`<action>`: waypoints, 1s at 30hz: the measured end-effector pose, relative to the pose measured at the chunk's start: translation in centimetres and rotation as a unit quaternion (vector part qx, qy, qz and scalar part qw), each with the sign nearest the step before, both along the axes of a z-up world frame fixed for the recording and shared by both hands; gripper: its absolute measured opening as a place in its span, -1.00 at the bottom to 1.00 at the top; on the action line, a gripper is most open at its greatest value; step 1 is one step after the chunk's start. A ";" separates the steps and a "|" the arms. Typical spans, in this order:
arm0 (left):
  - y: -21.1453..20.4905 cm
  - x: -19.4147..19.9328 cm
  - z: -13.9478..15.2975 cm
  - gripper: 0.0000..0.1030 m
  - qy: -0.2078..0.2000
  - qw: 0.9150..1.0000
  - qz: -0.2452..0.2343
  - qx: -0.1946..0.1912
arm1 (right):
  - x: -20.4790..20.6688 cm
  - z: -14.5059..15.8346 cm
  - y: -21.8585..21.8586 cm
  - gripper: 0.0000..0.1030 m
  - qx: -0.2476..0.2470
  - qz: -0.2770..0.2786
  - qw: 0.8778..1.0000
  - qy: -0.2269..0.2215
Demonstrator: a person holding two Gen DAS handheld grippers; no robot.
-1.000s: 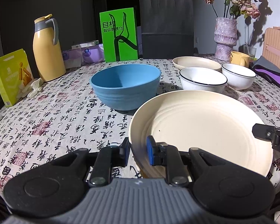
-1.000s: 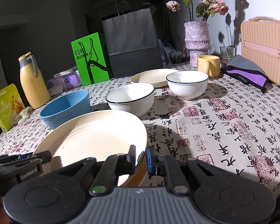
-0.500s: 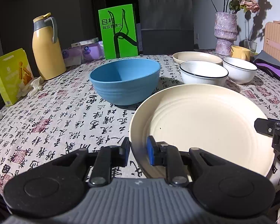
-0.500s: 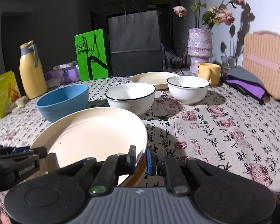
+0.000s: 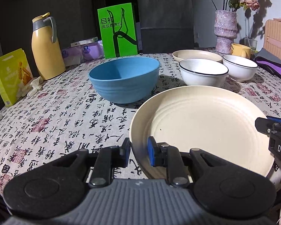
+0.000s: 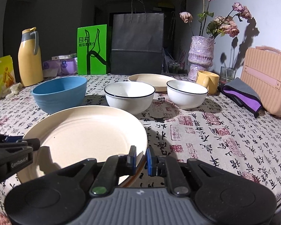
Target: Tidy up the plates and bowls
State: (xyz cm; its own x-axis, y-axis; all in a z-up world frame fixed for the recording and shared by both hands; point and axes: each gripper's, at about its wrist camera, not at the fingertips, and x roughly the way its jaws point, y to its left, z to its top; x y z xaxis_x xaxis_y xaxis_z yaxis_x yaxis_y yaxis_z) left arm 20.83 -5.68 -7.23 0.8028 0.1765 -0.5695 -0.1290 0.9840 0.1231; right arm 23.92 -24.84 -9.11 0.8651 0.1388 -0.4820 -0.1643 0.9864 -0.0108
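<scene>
A large cream plate [image 5: 200, 129] [image 6: 88, 133] is held over the near part of the table by both grippers. My left gripper [image 5: 138, 152] is shut on its near left rim. My right gripper [image 6: 140, 158] is shut on its near right rim. Beyond the plate stand a blue bowl [image 5: 124, 78] [image 6: 60, 91], two white bowls with dark rims [image 5: 203, 74] [image 5: 239, 67] [image 6: 129, 96] [image 6: 187, 93], and a second cream plate [image 5: 196, 55] [image 6: 151, 78] at the back.
The tablecloth [image 5: 56, 123] bears printed characters. Along the back stand a yellow jug [image 5: 46, 46], a green bag [image 5: 118, 32], a dark paper bag [image 6: 136, 43], a vase with flowers [image 6: 201, 58], a yellow mug [image 6: 208, 81], and a pink case [image 6: 267, 80]. A yellow box [image 5: 11, 76] sits far left.
The plate has tipped from a leftward tilt to nearly level, both grippers still shut on its rim. The right wrist view has rolled upright.
</scene>
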 end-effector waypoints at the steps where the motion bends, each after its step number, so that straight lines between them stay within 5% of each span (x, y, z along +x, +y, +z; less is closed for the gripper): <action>1: 0.0 0.0 0.0 -0.62 0.000 1.000 0.000 0.000 | 0.0 0.0 0.0 -0.78 -0.002 0.000 1.000 0.000; 30: -0.5 0.1 -0.2 -0.61 0.000 1.000 -0.002 0.020 | 0.0 -0.6 0.5 -0.78 -0.022 -0.002 1.000 -0.003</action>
State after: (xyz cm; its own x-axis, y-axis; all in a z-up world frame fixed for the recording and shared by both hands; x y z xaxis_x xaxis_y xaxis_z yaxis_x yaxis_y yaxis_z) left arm 20.95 -6.22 -7.43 0.8031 0.1963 -0.5626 -0.1247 0.9786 0.1634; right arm 23.94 -24.35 -9.68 0.8688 0.1137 -0.4820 -0.1593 0.9857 -0.0548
